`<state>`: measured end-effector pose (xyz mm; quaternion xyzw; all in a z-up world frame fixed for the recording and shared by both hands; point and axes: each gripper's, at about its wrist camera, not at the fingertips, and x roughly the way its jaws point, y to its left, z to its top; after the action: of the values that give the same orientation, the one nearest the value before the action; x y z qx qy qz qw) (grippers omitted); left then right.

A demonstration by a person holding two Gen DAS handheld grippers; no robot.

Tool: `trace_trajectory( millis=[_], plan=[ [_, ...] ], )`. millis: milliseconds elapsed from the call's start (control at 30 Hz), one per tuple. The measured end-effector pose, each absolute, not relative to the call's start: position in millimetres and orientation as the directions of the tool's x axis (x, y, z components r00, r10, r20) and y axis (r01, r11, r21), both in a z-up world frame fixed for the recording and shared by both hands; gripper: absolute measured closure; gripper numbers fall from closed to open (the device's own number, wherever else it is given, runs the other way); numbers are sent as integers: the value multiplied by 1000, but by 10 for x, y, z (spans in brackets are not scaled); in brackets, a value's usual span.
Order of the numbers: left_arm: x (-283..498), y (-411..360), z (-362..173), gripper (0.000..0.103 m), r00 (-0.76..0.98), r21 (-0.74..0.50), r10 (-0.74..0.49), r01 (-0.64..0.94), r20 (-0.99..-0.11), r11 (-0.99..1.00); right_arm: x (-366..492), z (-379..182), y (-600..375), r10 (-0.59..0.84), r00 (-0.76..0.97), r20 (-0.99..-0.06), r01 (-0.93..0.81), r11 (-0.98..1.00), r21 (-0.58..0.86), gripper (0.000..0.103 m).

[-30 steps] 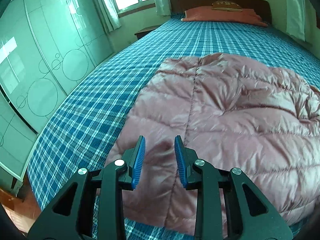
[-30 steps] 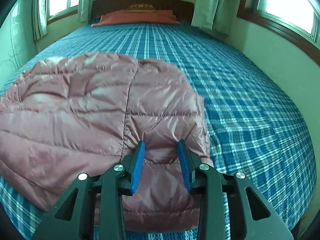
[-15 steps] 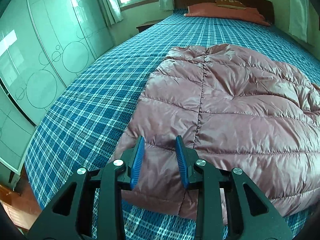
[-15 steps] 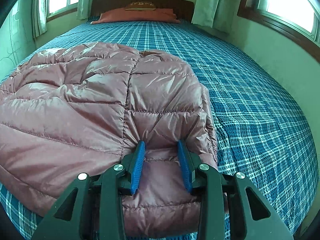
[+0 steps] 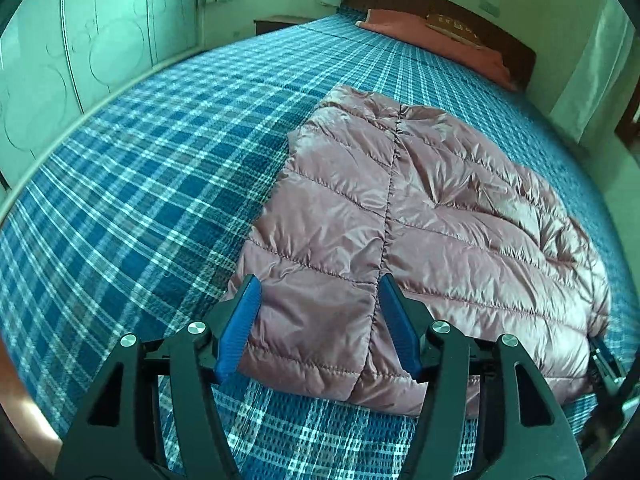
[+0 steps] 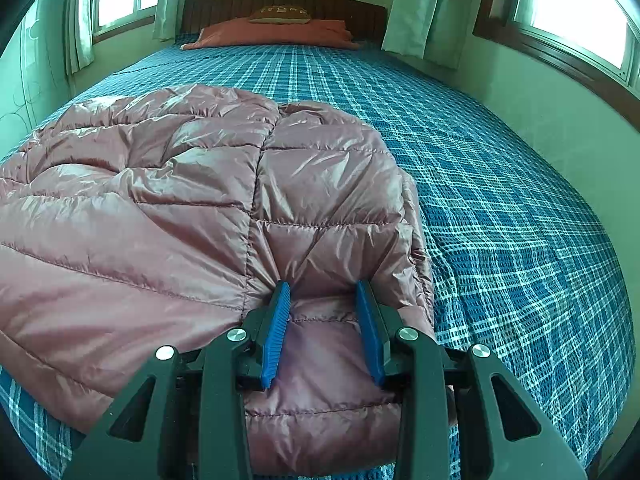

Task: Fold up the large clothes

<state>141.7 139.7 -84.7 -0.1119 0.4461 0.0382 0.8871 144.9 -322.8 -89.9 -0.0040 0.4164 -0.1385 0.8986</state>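
Pink down jacket (image 5: pixel 420 232) flat on plaid bed (image 5: pixel 140 180), near foot edge. Left gripper (image 5: pixel 320 300) wide open over near-left hem; right gripper (image 6: pixel 324 296) open, pads pressed into fabric. Only left view shows wardrobe (image 5: pixel 80 40)

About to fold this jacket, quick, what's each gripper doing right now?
Left gripper: open, straddling the jacket hem.
Right gripper: open, jacket fabric between its pads, not clamped.

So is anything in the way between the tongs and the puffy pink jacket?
Nothing visible. The left tongs and right tongs both sit open right at the jacket's near edge, its fabric between their pads, on the plaid bed.
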Motion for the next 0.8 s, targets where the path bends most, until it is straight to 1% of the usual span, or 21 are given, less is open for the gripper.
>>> trace_trajectory(
  millis=[133,233,433,533,600,700,800],
  plan=[
    [1534,1513,-887,42,591,-278,-127,-172,-796,945,1448,-898,-3230,-253,615,-747,246,962,-123,68],
    [1661,1662,-882,42,596,-335,-167,-182,-785,925,1449,-903,-3237,-252,615,-747,246,962,-122,68],
    [1946,1941,-1132,42,518,-477,-325,-190,-791,858,1448,-904,-3216,-257,614,-746,247,960,-127,68],
    [2058,2023,-1295,41,482,-570,-429,-193,-764,799,1446,-899,-3202,-258,614,-746,248,960,-128,68],
    [2080,2064,-1332,41,496,-627,-478,-189,-725,756,1446,-900,-3199,-260,614,-746,249,960,-129,68],
    [2115,1998,-1379,36,484,-656,-526,-143,-700,741,1437,-895,-3181,-267,613,-743,249,959,-138,68],
    [2178,1919,-1383,35,470,-647,-536,-102,-701,756,1422,-891,-3150,-272,614,-741,252,957,-143,68]
  ],
)
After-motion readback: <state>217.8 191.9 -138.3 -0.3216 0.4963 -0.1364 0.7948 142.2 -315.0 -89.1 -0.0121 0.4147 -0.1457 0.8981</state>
